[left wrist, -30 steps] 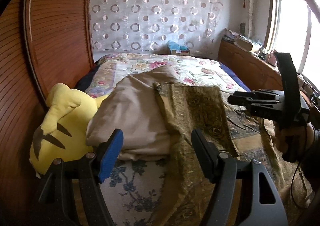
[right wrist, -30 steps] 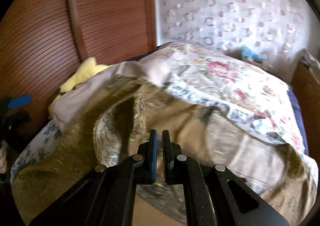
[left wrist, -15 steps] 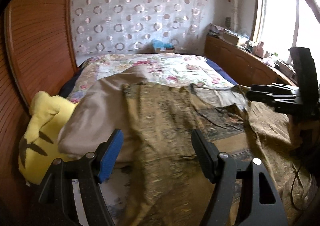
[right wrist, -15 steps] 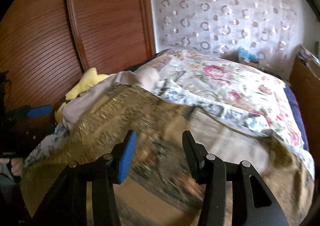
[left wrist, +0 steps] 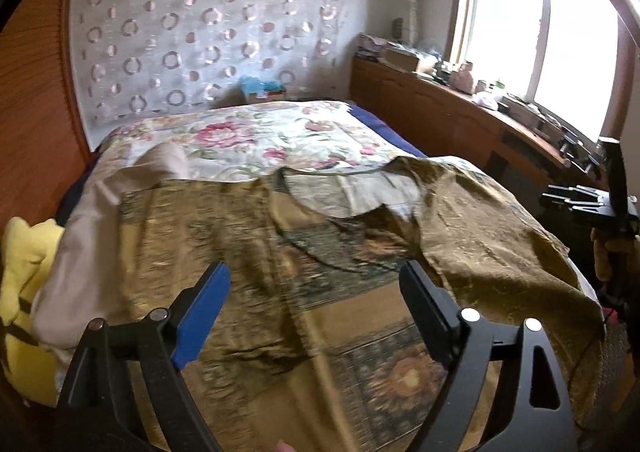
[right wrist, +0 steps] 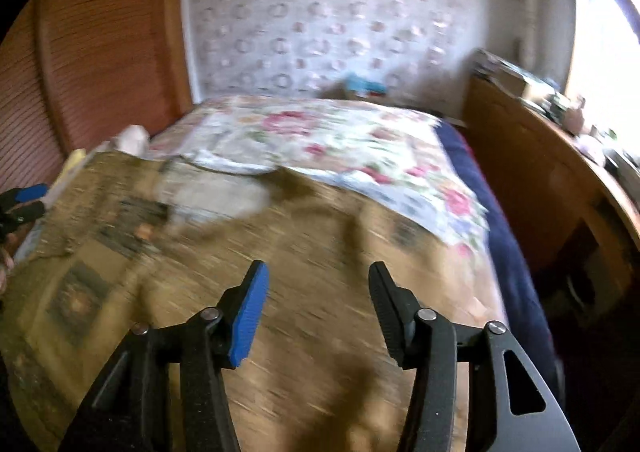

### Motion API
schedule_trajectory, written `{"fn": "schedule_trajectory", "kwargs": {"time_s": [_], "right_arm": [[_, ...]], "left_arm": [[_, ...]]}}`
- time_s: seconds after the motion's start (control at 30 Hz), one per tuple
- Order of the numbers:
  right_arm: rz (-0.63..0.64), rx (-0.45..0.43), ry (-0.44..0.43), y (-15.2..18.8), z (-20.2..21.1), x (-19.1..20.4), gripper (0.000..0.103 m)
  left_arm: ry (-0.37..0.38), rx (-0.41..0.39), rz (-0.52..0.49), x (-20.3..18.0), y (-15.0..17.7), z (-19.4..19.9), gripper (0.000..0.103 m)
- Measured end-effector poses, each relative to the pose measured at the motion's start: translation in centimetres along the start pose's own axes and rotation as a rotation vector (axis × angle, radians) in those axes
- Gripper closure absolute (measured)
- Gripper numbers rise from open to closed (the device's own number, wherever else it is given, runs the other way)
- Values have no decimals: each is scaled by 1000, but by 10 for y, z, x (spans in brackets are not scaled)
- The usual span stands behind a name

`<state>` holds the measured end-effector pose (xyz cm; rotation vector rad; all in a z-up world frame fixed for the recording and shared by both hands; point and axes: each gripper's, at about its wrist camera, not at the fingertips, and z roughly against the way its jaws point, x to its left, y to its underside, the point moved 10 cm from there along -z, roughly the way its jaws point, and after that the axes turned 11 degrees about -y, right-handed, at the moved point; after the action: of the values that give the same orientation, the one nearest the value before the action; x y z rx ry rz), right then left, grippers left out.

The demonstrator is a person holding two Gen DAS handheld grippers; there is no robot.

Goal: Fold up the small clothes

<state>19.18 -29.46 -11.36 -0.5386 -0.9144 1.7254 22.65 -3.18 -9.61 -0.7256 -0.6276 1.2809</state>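
A gold-brown patterned garment [left wrist: 340,252] lies spread across the near part of the bed, its neck opening [left wrist: 352,192] facing the far side. It also fills the right wrist view [right wrist: 320,252], blurred. My left gripper [left wrist: 314,280] is open and empty above the garment's near left part. My right gripper [right wrist: 316,280] is open and empty above the garment's right part; it also shows at the right edge of the left wrist view [left wrist: 568,200].
A floral bedspread [left wrist: 260,140] covers the far bed. A beige cushion [left wrist: 80,220] and a yellow plush toy [left wrist: 24,292] lie at the left by the wooden wardrobe [right wrist: 80,72]. A wooden cabinet [left wrist: 440,112] with clutter runs under the window at right.
My right gripper opened and let go of the garment, which now lies spread flat over the bed. Both grippers have drawn back and swung to the right.
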Motion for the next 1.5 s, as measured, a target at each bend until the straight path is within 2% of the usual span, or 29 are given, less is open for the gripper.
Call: {"fn": "schedule_trajectory", "kwargs": {"time_s": [0.1,0.27,0.5,0.53,0.63,0.73,0.93,1.07,1.13,1.17,1.23,1.3,1.4,1.5], "right_arm": [[-57,22,44,22,8,-21,48],[-135,61,69,66,19,-37,48],[-206,89,63,109,47,-51,48],[-218,94,56,102,47,-51,48],[-244,100,38,112,51,-51,48],[-262,108,20,107,50,-55,48],[-251,131,13,83,45,-60,48],[-246,133,-1,83,45,-57,60],[-228,133,-2,81,46,-55,72],[-210,135,16,81,46,-55,75],[-167,142,63,80,47,-56,88],[-134,145,86,79,49,-57,95],[-97,121,104,72,54,-55,98],[-82,55,91,52,64,-49,98]], "left_arm": [[25,19,-16,-15,2,-6,8],[27,65,-51,-33,11,-19,8],[14,127,-77,-41,27,-35,8],[13,136,-81,-41,29,-37,8],[11,165,-90,-42,37,-43,8],[6,193,-97,-43,44,-49,8],[-5,220,-115,-44,49,-54,8],[-11,234,-151,-50,51,-58,2],[-34,239,-178,-53,53,-59,0],[-36,238,-181,-53,53,-60,0],[-33,239,-179,-52,53,-59,0],[-34,239,-180,-51,53,-59,0],[-35,238,-180,-51,53,-59,0],[-35,238,-180,-51,53,-59,0]]}}
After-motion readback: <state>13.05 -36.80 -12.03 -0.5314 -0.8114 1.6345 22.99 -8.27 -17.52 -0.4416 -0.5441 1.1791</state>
